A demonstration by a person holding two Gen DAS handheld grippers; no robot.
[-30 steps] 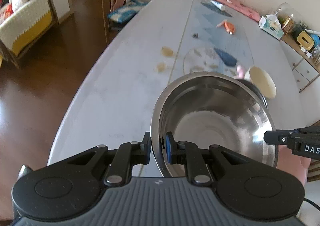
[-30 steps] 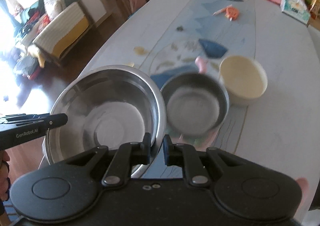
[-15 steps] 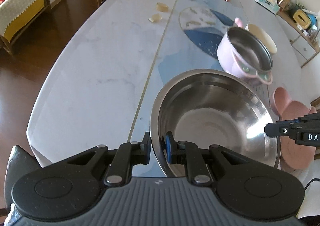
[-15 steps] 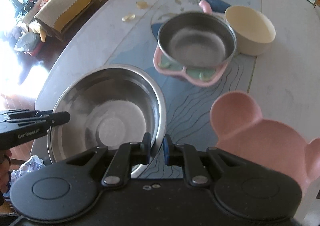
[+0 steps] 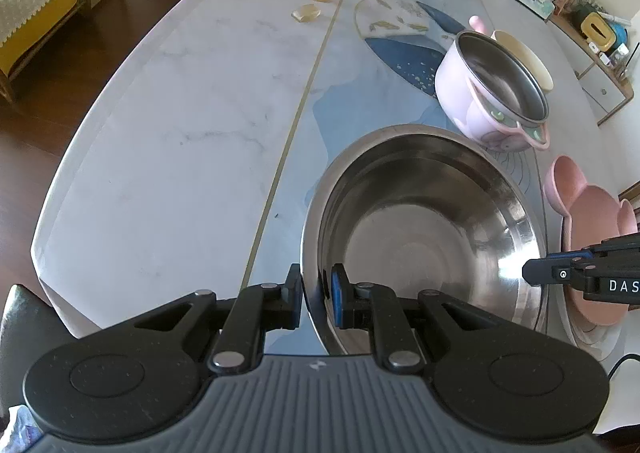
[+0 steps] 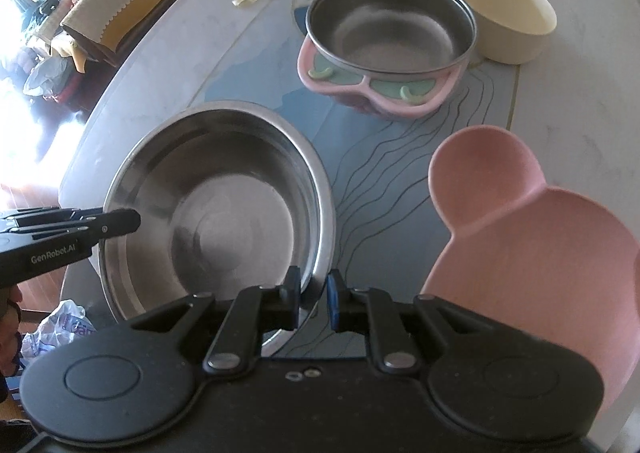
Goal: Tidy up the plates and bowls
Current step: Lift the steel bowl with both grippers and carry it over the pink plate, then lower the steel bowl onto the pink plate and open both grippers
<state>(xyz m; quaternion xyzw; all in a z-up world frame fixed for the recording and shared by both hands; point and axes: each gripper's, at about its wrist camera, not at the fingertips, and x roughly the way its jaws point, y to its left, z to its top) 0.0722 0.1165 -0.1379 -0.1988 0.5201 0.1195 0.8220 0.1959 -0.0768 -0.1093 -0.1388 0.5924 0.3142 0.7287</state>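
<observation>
Left gripper [image 5: 316,295] fingers were nearly closed, pinching the near rim of the steel bowl [image 5: 424,237]. Right gripper [image 6: 313,299] did the same on the opposite rim, fingers a narrow gap apart with the rim between them. So it was a two-handed carry, both grips looked firm.

The steel bowl sat low over the near end of the table [image 5: 180,125], just left of the pink mouse-ear plate [image 6: 532,237]. Can't tell if its base was touching the table yet.

Progress, as a judgement: early. Nothing was stacked or nested. The pink pot with steel liner [image 6: 388,41] and the cream bowl [image 6: 508,13] stood beside each other further up the table, untouched. Bowl still needed setting down and releasing, then the rest grouping.

Versus a second ago: the bowl had come down and back toward the near table edge. It used to cover the pink pot in the left view; later the pot was fully clear beyond it, and the pink plate came into view. Grip unchanged on both sides.
</observation>
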